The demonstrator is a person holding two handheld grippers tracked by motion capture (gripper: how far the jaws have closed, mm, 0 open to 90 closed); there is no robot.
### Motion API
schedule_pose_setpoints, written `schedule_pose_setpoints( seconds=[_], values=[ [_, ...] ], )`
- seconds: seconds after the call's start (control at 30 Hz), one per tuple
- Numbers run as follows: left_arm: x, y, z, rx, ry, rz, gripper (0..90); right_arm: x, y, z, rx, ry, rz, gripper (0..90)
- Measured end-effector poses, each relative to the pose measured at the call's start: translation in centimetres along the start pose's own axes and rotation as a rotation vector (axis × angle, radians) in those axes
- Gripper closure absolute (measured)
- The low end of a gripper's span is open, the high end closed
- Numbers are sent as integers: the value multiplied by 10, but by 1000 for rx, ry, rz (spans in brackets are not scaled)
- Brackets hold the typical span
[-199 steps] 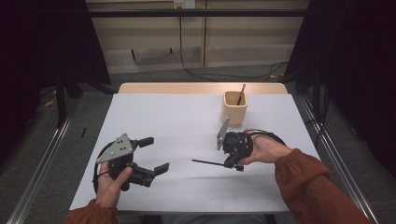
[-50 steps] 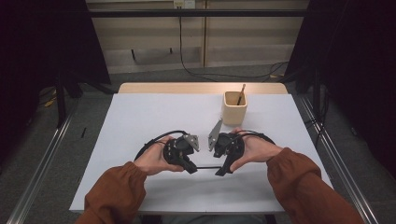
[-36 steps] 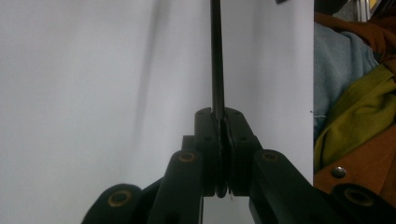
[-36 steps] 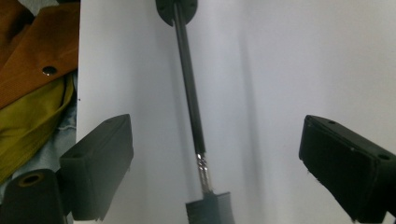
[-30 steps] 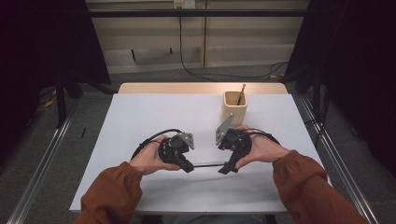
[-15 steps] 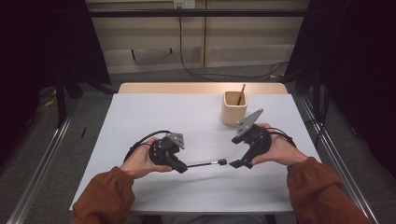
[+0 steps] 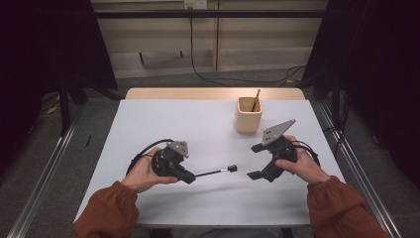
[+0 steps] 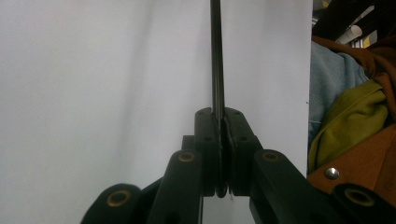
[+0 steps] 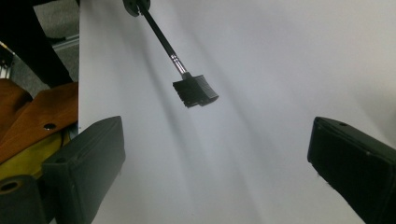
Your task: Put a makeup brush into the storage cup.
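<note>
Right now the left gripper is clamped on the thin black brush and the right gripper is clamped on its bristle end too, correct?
Not quite. The left gripper is clamped on the thin black brush, but the right gripper holds nothing: the right gripper view shows its jaws wide apart, with the bristle end hanging free ahead of them.

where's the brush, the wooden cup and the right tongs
brush (image 9: 195,91), right gripper view, on its dark bristle head
wooden cup (image 7: 247,120), high view, on its front wall
right tongs (image 7: 258,161), high view, midway between the open tips
</note>
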State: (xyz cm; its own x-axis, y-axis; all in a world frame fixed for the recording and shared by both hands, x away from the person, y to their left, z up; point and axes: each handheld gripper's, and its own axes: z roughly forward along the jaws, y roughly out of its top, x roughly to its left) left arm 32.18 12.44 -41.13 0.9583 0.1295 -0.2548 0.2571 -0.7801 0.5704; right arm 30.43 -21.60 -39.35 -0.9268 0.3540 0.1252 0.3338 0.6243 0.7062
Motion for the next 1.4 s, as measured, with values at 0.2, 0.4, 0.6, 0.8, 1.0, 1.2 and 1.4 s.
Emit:
schedule_pose_setpoints(
  seconds=[0.2, 0.4, 0.6, 0.8, 1.0, 1.2, 1.4],
  values=[
    [0, -5, -4, -16, 7, -8, 853, 1, -13, -4, -51, -3, 40, 43],
    [0, -8, -7, -45, 14, -17, 853, 3, -26, -9, -195, -61, 98, 54],
    [0, -10, -4, -57, 3, -23, 852, 7, -40, -10, -361, -138, 115, 61],
    [0, -15, -7, -103, 10, -36, 852, 15, -46, -8, -471, -172, 133, 45],
    [-2, -21, -9, -165, 22, -47, 853, 20, -46, -6, -499, -179, 121, 43],
    [-8, -24, -11, -250, 21, -51, 852, 21, -47, -3, -492, -150, 119, 42],
    [-12, -27, -16, -318, 67, -54, 852, 23, -46, 0, -493, -138, 114, 38]
  ],
)
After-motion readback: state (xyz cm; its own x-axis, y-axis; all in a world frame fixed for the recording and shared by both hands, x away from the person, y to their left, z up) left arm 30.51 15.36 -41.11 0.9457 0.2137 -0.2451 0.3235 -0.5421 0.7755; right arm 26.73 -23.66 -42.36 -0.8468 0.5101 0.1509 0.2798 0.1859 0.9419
